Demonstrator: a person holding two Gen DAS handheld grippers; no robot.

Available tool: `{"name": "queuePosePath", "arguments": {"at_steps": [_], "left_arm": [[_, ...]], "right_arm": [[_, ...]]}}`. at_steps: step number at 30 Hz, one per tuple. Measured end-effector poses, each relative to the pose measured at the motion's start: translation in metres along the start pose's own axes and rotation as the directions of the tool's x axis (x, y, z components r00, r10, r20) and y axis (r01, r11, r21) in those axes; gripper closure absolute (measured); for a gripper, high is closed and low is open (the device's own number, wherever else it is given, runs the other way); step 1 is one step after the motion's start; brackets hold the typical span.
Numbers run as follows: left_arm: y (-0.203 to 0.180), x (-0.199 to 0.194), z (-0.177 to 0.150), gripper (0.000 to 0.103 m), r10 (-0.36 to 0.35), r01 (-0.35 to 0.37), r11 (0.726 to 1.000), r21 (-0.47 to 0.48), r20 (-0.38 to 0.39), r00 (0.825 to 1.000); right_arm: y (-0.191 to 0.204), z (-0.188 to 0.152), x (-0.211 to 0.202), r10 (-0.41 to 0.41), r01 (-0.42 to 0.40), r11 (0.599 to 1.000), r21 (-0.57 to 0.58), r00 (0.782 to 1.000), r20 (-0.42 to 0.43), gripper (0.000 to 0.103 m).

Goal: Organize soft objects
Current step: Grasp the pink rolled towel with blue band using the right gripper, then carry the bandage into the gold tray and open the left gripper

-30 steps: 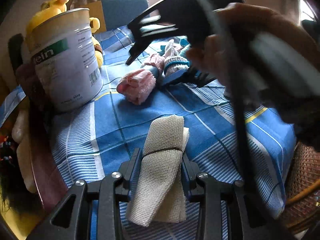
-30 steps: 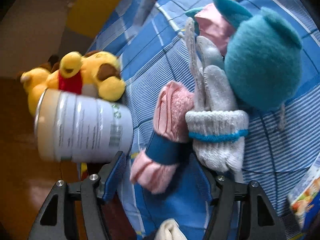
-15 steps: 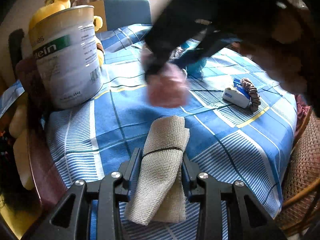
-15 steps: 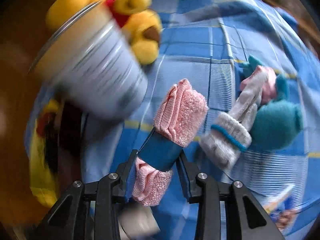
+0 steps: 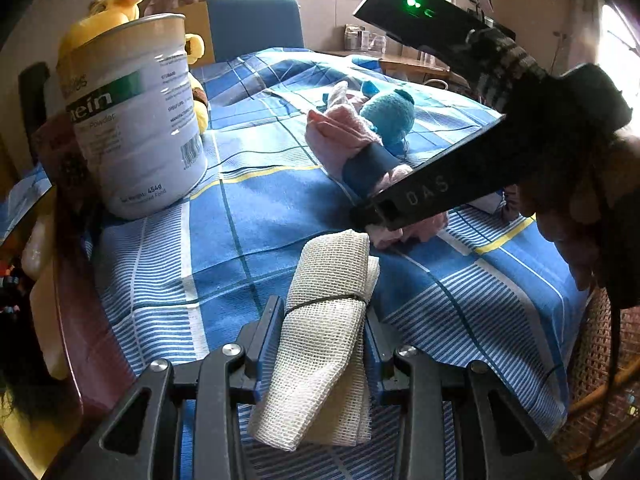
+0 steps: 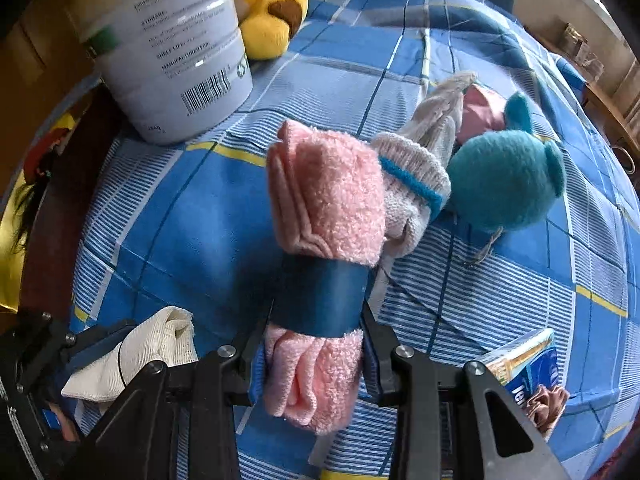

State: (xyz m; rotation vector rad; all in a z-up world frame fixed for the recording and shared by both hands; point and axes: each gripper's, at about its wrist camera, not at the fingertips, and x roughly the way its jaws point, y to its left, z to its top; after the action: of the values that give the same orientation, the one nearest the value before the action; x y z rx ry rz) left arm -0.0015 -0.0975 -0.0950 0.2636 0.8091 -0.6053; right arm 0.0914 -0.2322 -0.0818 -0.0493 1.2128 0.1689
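The left gripper [image 5: 324, 356] was clamped on a rolled cream gauze cloth [image 5: 320, 336] bound with a thin dark band, its pads pressing both sides, the roll held over the near part of the blue checked tablecloth [image 5: 248, 216]. The right gripper [image 6: 316, 360] was clamped on a rolled pink towel [image 6: 324, 208] wrapped in a blue band [image 6: 324, 296], the jaws gripping at and just below that band; the towel looked lifted clear of the cloth, though its underside could not be seen.

A broad stretch of bare tablecloth lay open between the white protein-powder tin [image 5: 136, 120] on the left and the pile of soft things farther back. The table's left edge ran close beside the tin, with a dark reddish rim [image 5: 80, 320] below it; on the right the cloth fell away toward a wicker chair [image 5: 600, 360].

Behind the towel, a grey-white sock [image 6: 416, 168] with a blue stripe lay touching a teal plush toy [image 6: 504, 176], and a pink item [image 6: 480, 112] showed only in part behind them. A yellow plush bear [image 6: 272, 12] sat just behind the tin, mostly hidden by it in the left wrist view and cut off at the top in the right. At the lower right a blue packet [image 6: 528, 360] and a brown scrunchie [image 6: 548, 404] lay near the table's edge, partly cut off by the gripper's finger. In the left wrist view the right gripper's dark body and the hand [image 5: 580, 208] holding it blocked most of the right side, covering the towel's near end.
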Motion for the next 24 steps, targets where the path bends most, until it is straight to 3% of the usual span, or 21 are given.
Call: {"name": "queuePosePath", "arguments": {"at_steps": [7,9,15,19,24], "left_arm": [[0.002,-0.002,0.005,0.068,-0.015,0.015,1.0,-0.027,-0.021,1.0],[0.009,-0.008,0.009,0.069,-0.027,0.025,0.997,-0.072,-0.022,0.999],[0.028,-0.052,0.031,0.069,-0.019,0.031,0.986,-0.162,0.076,0.997],[0.044,-0.078,0.046,0.069,0.017,0.006,0.973,-0.229,0.099,0.995],[0.079,-0.104,0.053,0.069,0.157,-0.114,0.942,-0.317,0.114,0.981]], "right_arm": [[0.003,-0.016,-0.008,-0.003,0.004,0.999,-0.035,1.0,0.02,0.066],[0.002,-0.018,-0.009,0.001,0.0,0.999,-0.038,1.0,0.027,0.066],[0.003,-0.022,-0.006,0.008,-0.006,0.999,-0.046,0.999,0.034,0.065],[0.003,-0.027,-0.009,0.003,-0.001,0.999,-0.049,0.999,0.038,0.065],[0.004,-0.025,-0.007,0.001,0.001,0.999,-0.045,0.999,0.036,0.065]]}}
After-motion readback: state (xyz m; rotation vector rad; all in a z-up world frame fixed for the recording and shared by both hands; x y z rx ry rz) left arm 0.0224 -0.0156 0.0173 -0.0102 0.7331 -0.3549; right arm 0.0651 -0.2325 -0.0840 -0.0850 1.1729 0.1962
